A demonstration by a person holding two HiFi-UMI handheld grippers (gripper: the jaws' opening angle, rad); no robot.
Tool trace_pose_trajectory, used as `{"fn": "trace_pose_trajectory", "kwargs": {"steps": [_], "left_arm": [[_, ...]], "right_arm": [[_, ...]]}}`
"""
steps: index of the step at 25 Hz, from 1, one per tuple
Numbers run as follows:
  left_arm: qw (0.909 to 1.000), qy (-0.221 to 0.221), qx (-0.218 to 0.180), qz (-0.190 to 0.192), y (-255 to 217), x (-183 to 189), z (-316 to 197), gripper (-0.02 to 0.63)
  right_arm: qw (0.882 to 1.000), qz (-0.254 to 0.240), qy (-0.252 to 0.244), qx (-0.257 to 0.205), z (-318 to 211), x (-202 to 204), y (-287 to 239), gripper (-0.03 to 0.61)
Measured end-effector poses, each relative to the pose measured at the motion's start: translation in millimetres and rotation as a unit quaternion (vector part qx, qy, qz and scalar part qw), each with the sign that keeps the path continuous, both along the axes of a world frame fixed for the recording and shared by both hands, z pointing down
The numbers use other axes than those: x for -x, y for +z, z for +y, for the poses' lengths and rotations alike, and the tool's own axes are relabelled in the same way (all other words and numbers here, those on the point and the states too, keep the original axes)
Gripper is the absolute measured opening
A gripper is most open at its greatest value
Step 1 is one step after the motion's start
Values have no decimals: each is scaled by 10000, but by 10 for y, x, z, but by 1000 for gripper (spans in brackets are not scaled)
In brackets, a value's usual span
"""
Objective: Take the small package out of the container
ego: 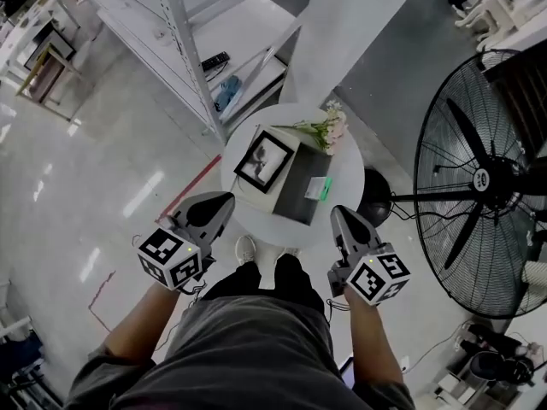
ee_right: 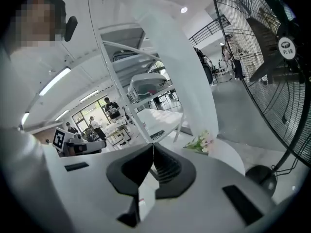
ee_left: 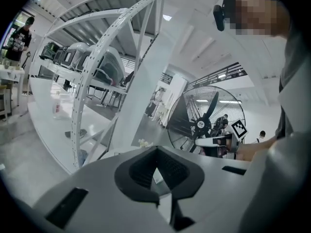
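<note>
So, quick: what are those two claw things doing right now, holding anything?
The left gripper is shut, holding nothing.
The right gripper is shut, holding nothing.

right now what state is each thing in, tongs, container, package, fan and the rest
left tongs: shut, empty
right tongs: shut, empty
container: open at the top, standing on the round table
small package: lying inside the container, not held
picture frame: lying face up beside the container
flowers: lying on the table
fan: blades look still
</note>
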State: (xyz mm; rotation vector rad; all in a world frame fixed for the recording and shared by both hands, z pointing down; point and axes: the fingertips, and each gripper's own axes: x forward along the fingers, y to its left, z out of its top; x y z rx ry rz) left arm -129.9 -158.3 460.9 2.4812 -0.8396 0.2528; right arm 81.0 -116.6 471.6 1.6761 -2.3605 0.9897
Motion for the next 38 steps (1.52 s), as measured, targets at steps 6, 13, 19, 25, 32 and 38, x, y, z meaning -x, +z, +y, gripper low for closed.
{"fn": "trace_pose_trajectory", "kwargs": {"steps": [6,13,19,25,32,38], "left_arm": [[9994,-161,178,-232,166,-36,-88,15],[9973,-395,380,-496,338,-164,-164,15],[9944,-610,545,-662,458,-268,-183,15],[9918,-772,657,-774,540,-378,-183,15],[9899,-809,747,-889,591,-443,-122,15],[9882,-835,837,-972,646,-404,-59,15]], "right_arm": [[9989,-45,213,409,-232,-265,445,23],[9953,183,179,932,-433,-487,1086,26],[9935,139,40,1127,-565,-528,1376,26],[9913,182,48,1304,-628,-606,1612,31],[9873,206,-23,1575,-570,-518,1824,89],[9840,417,58,1729,-556,-449,1989,117]]}}
